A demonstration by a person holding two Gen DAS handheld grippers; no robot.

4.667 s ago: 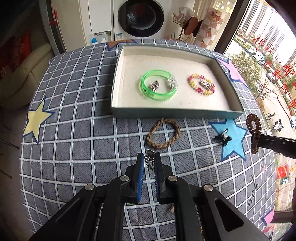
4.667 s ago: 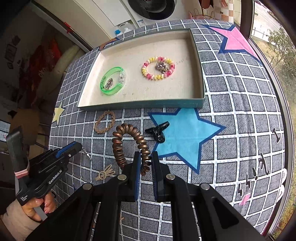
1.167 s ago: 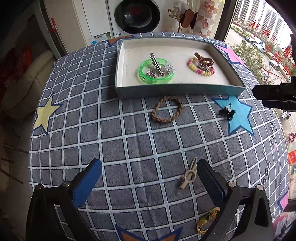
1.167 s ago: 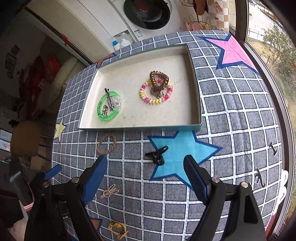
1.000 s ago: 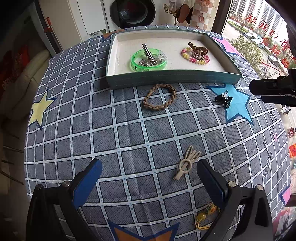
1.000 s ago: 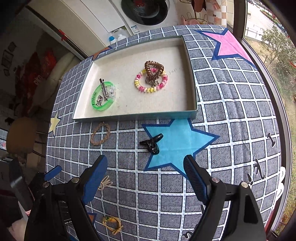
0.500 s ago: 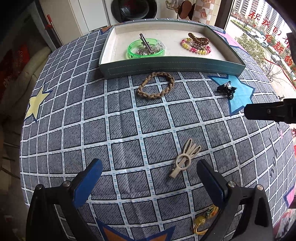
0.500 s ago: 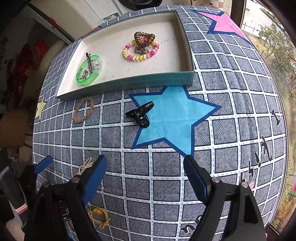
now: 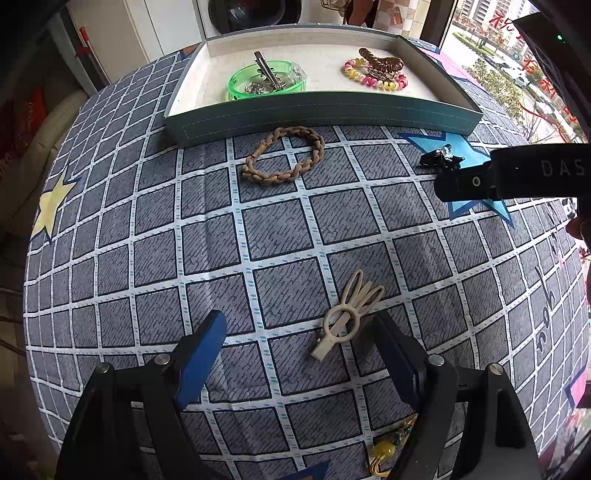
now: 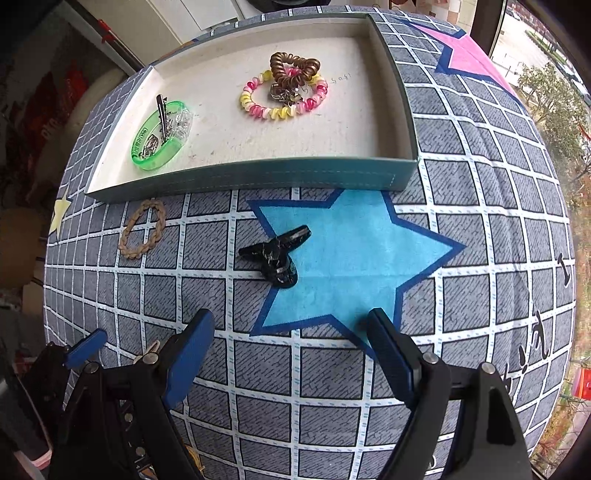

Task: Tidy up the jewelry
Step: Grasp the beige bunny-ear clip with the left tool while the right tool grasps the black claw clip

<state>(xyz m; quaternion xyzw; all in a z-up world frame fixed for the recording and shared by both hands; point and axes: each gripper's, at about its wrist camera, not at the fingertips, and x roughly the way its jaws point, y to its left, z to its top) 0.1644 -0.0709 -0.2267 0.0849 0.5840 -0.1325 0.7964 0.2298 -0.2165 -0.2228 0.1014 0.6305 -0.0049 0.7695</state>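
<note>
A counter (image 9: 280, 236) covered by a grey checked cloth printed with blue, yellow and pink stars. Lying on it: a shallow teal rectangular tray (image 9: 325, 118) at the far side, a tan braided cord bracelet (image 9: 283, 155) just in front of the tray, a black hair claw clip (image 10: 275, 256) at the blue star's edge, a beige plastic hair clip (image 9: 347, 320) nearer, and a yellow trinket (image 9: 384, 452) at the near edge.

A yellow hair tie (image 9: 384, 452) lies half-hidden behind the right finger of the left gripper (image 9: 303, 347), its lower end cut by the frame edge. In the right wrist view, the beige hair clip (image 10: 149, 350) shows only as a sliver between fingers. The silver pieces inside the green bangle (image 10: 160, 134) are too small to identify. The washing machine door (image 9: 255, 13) is cropped at the top.
</note>
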